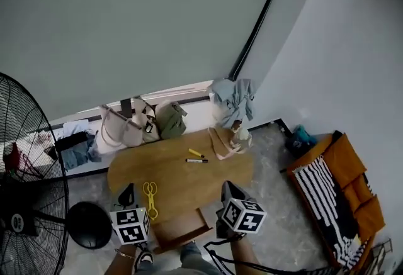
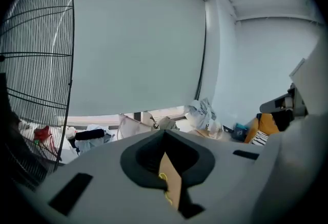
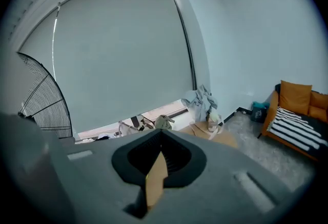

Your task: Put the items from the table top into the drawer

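presently, entry: oval wooden table (image 1: 176, 174), seen in the head view.
- yellow scissors (image 1: 150, 198): at 7 o'clock, near the edge.
- yellow marker (image 1: 196, 153) and black marker (image 1: 196, 160): side by side, just past centre toward 1 o'clock.
- beige bag (image 1: 228, 141): at 2 o'clock, straps trailing on the wood.
- drawer (image 1: 181, 228): pulled out at 6 o'clock under the near edge, contents not clear.
- left gripper (image 1: 126, 196): jaws clenched together, nothing between them, just beside the scissors.
- right gripper (image 1: 228, 189): jaws likewise together and empty, at 5 o'clock.

hazards, as judged:
- closed jaws lowered onto the scissors would shove them toward the near edge rather than take them.
- the markers look round and may roll off if nudged.
- the drawer front stands where a low gripper could knock it.
- the bag straps could snag a jaw reaching for the markers.
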Motion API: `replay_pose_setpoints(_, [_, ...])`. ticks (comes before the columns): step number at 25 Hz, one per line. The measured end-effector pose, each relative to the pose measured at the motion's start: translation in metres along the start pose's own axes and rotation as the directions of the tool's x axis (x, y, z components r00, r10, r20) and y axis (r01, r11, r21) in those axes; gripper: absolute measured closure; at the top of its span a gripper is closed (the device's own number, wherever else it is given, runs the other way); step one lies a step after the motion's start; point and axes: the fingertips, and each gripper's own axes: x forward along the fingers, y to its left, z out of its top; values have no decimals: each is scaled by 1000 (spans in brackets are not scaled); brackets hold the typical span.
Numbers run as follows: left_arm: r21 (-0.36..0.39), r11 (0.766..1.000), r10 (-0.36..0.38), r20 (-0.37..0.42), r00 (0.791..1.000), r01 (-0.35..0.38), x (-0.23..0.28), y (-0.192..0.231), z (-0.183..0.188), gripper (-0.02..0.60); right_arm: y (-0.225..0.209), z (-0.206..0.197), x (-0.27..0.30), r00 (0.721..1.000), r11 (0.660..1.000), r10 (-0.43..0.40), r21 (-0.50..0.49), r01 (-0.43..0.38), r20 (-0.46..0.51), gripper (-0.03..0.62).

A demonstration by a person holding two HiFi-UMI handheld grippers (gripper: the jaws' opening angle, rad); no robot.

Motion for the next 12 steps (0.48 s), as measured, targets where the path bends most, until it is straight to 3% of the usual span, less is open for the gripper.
replay_pose_setpoints(6, [-69,990,126,-15,992,-127,20,-8,-6,589,-13,16,61,990,989,111,-86,-119,-87,589])
replay_pose_setpoints(12, [-130,967,215,-42,976,-218,25,5,-25,589,-7,15,98,980,976,161,-127,-176,-119,589])
